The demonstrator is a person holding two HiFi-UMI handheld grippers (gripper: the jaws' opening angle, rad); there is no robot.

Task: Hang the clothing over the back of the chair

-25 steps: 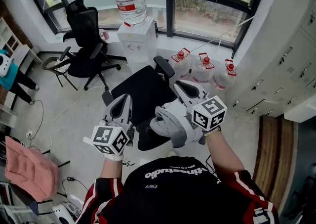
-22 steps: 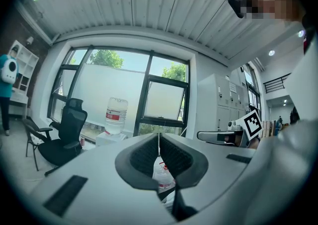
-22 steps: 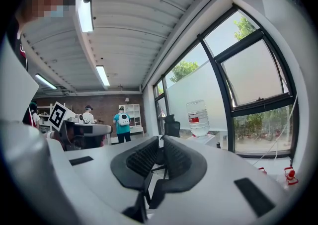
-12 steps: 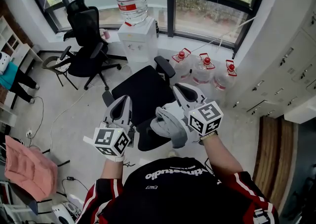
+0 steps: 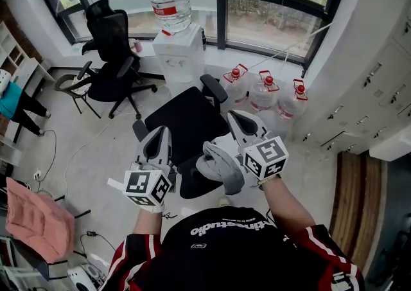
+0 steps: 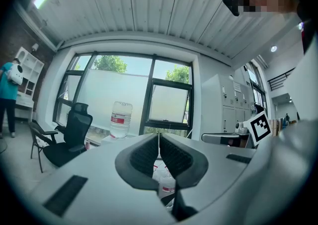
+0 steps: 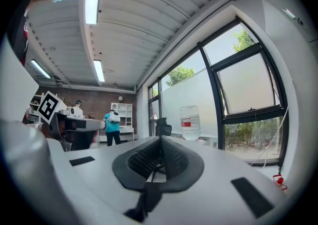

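Note:
A black office chair (image 5: pixel 183 116) stands below me in the head view. A grey garment (image 5: pixel 221 166) lies bunched at the chair's near edge, between my two grippers. My right gripper (image 5: pixel 235 117) (image 7: pixel 160 142) hovers just right of it. Its jaws have just been closing and now meet, and I see nothing between the pads. Whether the gripper's body touches the cloth I cannot tell. My left gripper (image 5: pixel 159 130) (image 6: pixel 158 144) is held over the chair's left side, shut and empty.
A water dispenser (image 5: pixel 174 39) with a bottle stands by the window, with water jugs (image 5: pixel 264 90) to its right. A second black chair (image 5: pixel 112 58) is at the far left. A pink cloth (image 5: pixel 38 219) lies at the near left. Lockers (image 5: pixel 385 90) line the right.
The right gripper's marker cube has tipped slightly. Both hands stay over the chair, and the garment stays bunched in the same place.

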